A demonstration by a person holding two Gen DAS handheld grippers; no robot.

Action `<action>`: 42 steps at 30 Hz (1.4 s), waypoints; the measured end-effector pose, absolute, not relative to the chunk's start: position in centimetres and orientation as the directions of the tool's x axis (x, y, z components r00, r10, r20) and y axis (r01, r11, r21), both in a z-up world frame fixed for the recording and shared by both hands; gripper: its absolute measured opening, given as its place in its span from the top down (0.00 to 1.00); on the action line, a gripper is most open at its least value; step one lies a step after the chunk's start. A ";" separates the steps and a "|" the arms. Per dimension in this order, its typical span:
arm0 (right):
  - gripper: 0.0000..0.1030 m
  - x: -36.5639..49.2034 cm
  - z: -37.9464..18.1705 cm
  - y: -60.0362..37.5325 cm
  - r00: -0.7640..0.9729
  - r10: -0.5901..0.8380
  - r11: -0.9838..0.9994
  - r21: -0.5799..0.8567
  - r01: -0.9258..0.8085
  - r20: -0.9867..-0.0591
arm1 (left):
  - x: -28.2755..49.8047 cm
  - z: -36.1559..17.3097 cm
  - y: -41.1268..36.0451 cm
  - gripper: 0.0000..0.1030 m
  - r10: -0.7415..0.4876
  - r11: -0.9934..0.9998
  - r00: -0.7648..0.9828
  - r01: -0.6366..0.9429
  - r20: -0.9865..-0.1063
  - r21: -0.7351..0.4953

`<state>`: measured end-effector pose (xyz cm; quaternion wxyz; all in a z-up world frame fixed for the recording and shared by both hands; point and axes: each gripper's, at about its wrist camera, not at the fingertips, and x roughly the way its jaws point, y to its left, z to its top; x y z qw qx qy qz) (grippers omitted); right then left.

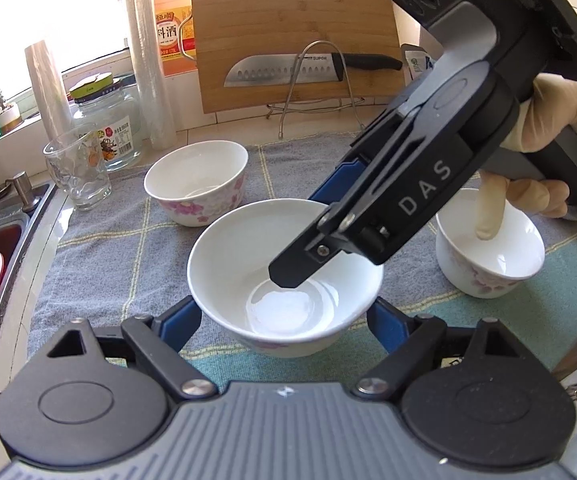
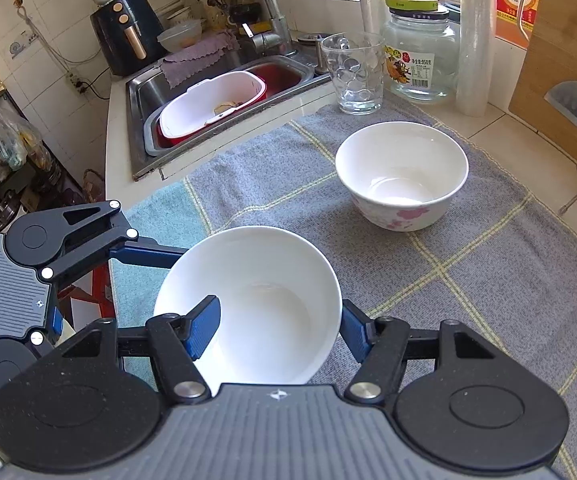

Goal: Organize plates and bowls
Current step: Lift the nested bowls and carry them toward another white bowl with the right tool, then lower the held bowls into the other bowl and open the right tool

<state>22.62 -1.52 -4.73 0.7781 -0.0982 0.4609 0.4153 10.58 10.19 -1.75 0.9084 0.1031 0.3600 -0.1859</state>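
right gripper [image 2: 278, 330] straddling near bowl [image 2: 248, 304] wall, grip unclear | left gripper [image 1: 284, 326] spread, flanking, steadying | stacking likely

Home kitchen: sink [image 2: 224, 80], air fryer [image 2: 122, 32], cutting board [image 1: 296, 32], knife [image 1: 312, 68].

Three bowls [image 1: 284, 276] (floral), two tools [image 1: 284, 320].
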 end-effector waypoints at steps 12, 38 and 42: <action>0.32 20.3 -2.3 -5.8 0.291 0.566 0.665 0.218 -0.714 -0.771 | 9.6 0.1 7.0 0.13 -0.305 0.891 0.665 0.452 -0.681 0.043; 0.32 15.6 -0.5 -15.3 0.440 0.490 0.801 0.191 -0.567 -0.752 | 9.3 0.9 -0.8 0.13 -0.448 0.779 0.599 0.626 -0.664 0.039; 0.32 15.3 -1.0 -16.3 0.447 0.474 0.820 0.195 -0.538 -0.759 | 9.3 0.4 -1.7 0.13 -0.464 0.759 0.575 0.650 -0.674 0.032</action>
